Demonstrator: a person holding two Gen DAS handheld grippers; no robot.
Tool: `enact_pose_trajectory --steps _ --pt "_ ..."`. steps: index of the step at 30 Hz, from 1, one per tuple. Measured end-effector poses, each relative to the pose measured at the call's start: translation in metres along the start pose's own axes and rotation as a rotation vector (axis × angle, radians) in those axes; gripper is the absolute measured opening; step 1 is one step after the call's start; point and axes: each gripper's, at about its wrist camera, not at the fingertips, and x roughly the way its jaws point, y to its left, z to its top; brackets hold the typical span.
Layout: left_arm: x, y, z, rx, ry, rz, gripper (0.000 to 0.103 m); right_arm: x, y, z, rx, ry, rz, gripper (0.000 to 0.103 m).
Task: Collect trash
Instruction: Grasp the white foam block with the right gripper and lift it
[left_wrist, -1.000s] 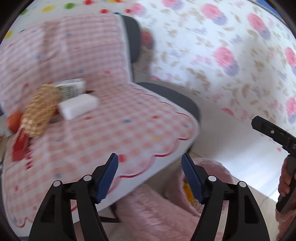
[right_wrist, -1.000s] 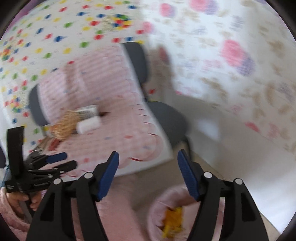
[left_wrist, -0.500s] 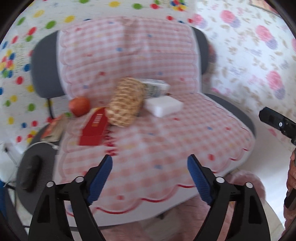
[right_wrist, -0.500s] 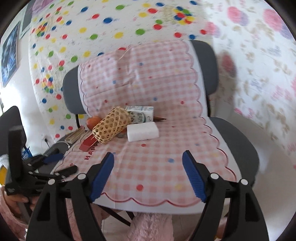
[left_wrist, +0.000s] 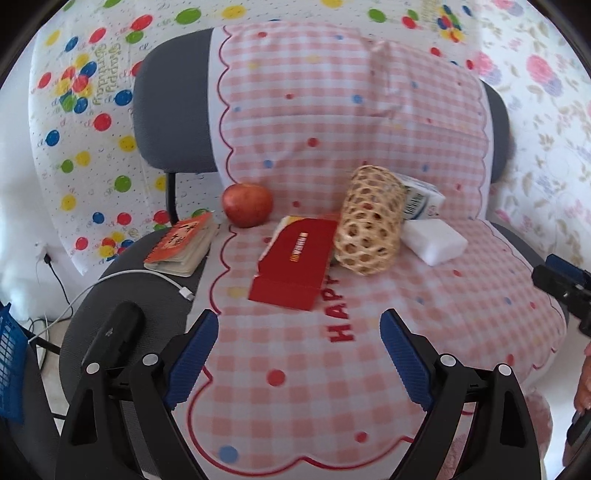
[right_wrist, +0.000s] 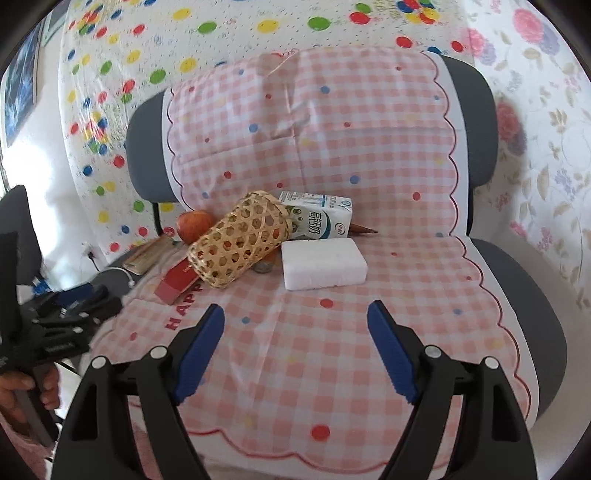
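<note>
On the chair seat's pink checked cloth lie a red envelope, a woven bamboo basket on its side, a white foam block, a milk carton and a red apple. They also show in the right wrist view: the basket, foam block, carton, apple, envelope. My left gripper is open and empty, in front of the envelope. My right gripper is open and empty, in front of the foam block.
A small booklet, a white cable and a black device lie on a grey stool to the left. A brown pointed object lies behind the foam block. Patterned sheets cover the wall behind the grey chair back.
Both grippers swung left and up from the floor and pink bin area to face the chair seat. The objects now sit centred ahead. Both stayed open.
</note>
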Motion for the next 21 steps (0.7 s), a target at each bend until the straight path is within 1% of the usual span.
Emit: enact_pose_trajectory --steps 1,3,4,5,6,9,13,15,18,19,21 --pt "0.004 0.002 0.001 0.003 0.003 0.000 0.089 0.008 0.001 0.001 -0.005 0.012 -0.006 0.077" --pt "0.014 0.007 0.001 0.008 0.019 0.010 0.089 0.022 0.002 0.001 -0.006 0.038 -0.010 0.069" --pt "0.019 0.010 0.002 0.007 0.028 0.009 0.089 0.032 0.002 0.001 -0.004 0.051 -0.009 0.067" --pt "0.024 0.012 0.001 0.001 0.038 0.008 0.089 0.037 0.003 0.001 -0.003 0.062 -0.011 0.061" --pt "0.028 0.015 0.000 -0.007 0.047 0.003 0.089 0.046 0.004 0.002 -0.002 0.078 -0.011 0.058" --pt "0.038 0.021 -0.001 -0.025 0.063 -0.011 0.089 0.070 0.005 0.008 0.014 0.110 -0.014 0.053" --pt "0.049 0.025 0.000 -0.049 0.066 -0.008 0.089 0.099 0.009 0.018 0.041 0.131 -0.059 0.052" --pt "0.053 0.028 0.002 -0.063 0.066 -0.009 0.089 0.112 0.010 0.022 0.075 0.133 -0.106 0.052" --pt "0.059 0.031 0.003 -0.077 0.070 -0.012 0.089 0.124 0.012 0.027 0.106 0.130 -0.151 0.052" --pt "0.060 0.032 0.003 -0.079 0.072 -0.014 0.089 0.130 0.013 0.028 0.117 0.136 -0.173 0.052" --pt "0.064 0.032 0.004 -0.079 0.076 -0.013 0.089 0.137 0.011 0.028 0.133 0.152 -0.188 0.052"
